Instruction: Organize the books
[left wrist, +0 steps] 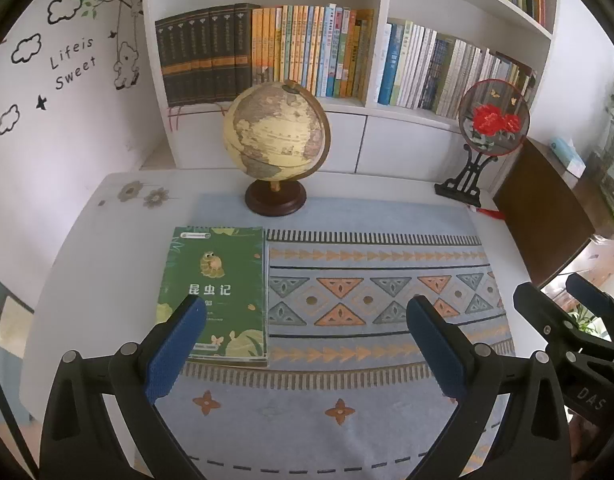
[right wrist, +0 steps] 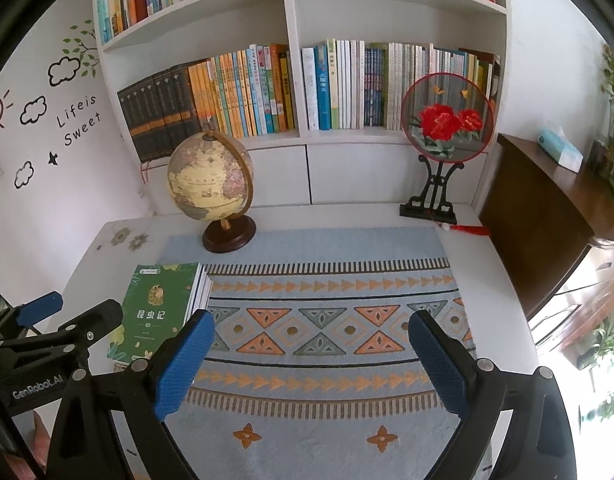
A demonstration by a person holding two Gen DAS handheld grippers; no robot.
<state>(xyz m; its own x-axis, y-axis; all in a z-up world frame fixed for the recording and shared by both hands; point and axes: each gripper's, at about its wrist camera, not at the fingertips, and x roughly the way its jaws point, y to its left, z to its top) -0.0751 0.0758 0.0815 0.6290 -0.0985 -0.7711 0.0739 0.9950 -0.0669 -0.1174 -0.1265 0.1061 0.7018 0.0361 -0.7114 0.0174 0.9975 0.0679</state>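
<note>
A green book [left wrist: 217,292] with a frog on its cover lies flat on the left part of the patterned mat [left wrist: 367,280]. In the right wrist view the green book [right wrist: 159,312] tops a small stack, with white page edges showing at its right side. My left gripper [left wrist: 307,316] is open above the mat, its left finger over the book's lower left corner. My right gripper [right wrist: 311,332] is open over the mat's middle, empty, with the book just left of its left finger. Each gripper shows at the edge of the other's view.
A globe [left wrist: 277,136] stands at the mat's far edge. A round red-flower fan on a black stand [left wrist: 487,120] sits at the back right. The white bookshelf [right wrist: 299,80] behind holds rows of upright books. A dark wooden cabinet [right wrist: 547,220] borders the right side.
</note>
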